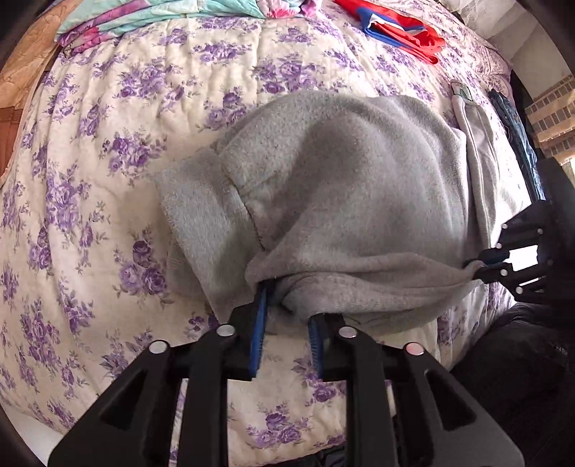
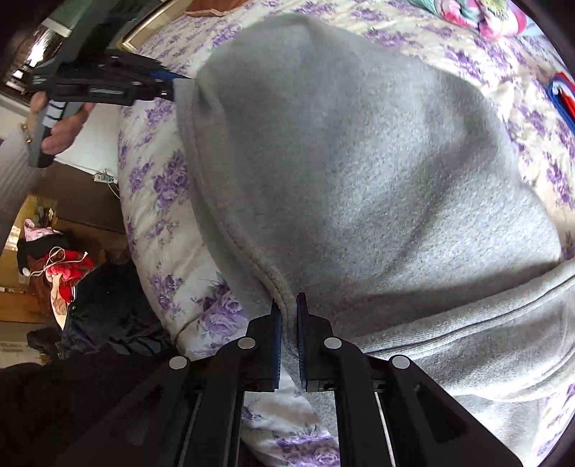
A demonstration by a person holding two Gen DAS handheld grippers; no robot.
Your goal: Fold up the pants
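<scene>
Grey fleece pants [image 1: 323, 201] lie bunched on a purple-flowered quilt [image 1: 107, 179]. My left gripper [image 1: 287, 305] is shut on the near edge of the pants, lifting it slightly. My right gripper [image 2: 287, 316] is shut on a hem of the same pants [image 2: 359, 161]. The right gripper also shows in the left wrist view [image 1: 485, 264] at the right, pinching a corner of the fabric. The left gripper shows in the right wrist view [image 2: 169, 84] at the upper left, holding the far corner. The cloth billows between both grippers.
A red and blue garment [image 1: 402, 28] lies at the far side of the bed. A colourful blanket [image 1: 161, 14] sits at the far left. A pale garment [image 1: 478, 143] and a dark blue one [image 1: 521, 136] lie at the right edge. Dark clothing [image 2: 107, 305] hangs beside the bed.
</scene>
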